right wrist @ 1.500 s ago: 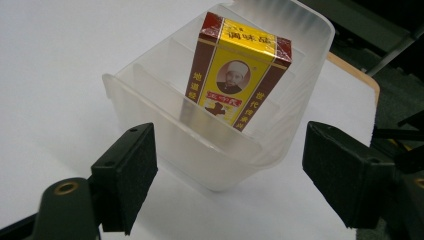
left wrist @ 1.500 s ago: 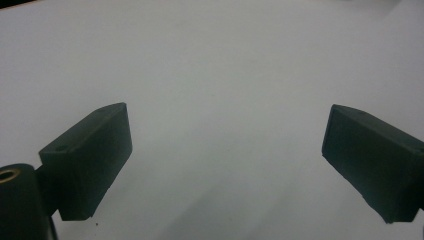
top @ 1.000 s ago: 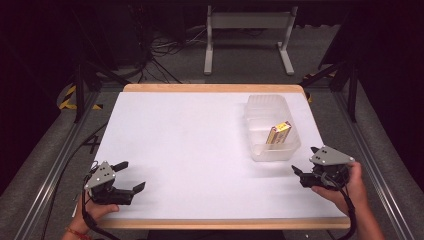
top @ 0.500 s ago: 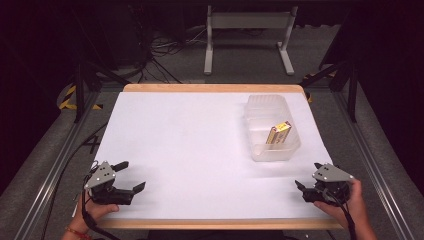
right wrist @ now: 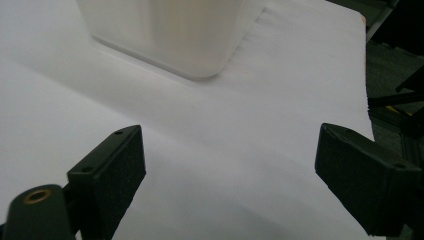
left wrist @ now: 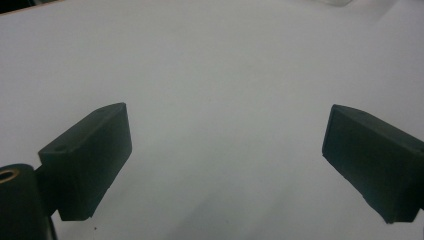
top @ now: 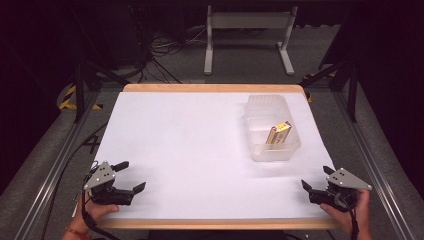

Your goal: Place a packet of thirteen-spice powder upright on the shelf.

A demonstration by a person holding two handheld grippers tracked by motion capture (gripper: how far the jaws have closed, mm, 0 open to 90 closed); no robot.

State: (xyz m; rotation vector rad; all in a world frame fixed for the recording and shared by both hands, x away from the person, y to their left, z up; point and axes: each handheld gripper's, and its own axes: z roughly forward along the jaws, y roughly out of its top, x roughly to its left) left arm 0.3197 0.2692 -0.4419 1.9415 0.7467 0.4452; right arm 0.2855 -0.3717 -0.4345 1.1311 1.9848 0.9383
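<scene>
A white counter (top: 190, 150) with a wooden rim along its far and near edges sits in a dark room. Beyond it lie a grey floor, a tangle of black cables (top: 165, 50) and the pale legs of a metal stand (top: 247, 35). Rails run down both sides of the counter.

On the right half of the counter stands a clear plastic tub (top: 272, 127), long side running away from the person. Inside it, toward its near end, leans a small yellow pack (top: 278, 133), tilted against the wall of the tub.

Down at the near left corner, the left gripper (top: 127, 176) is held low over the counter in the person's left hand (top: 92, 212), grey plate on top, pointing toward the middle. Its jaws are spread wide with nothing between them; the left gripper view shows just white surface between the two black pads.

Over at the near right corner, the right gripper (top: 316, 177) sits low by the edge in the right hand (top: 347, 210), aimed inward and slightly toward the tub, which stands near but clearly apart. Its jaws have just been opening and stand wide, empty. In the right gripper view the tub's (right wrist: 165, 35) rounded corner looms ahead, beyond the pads, untouched.
</scene>
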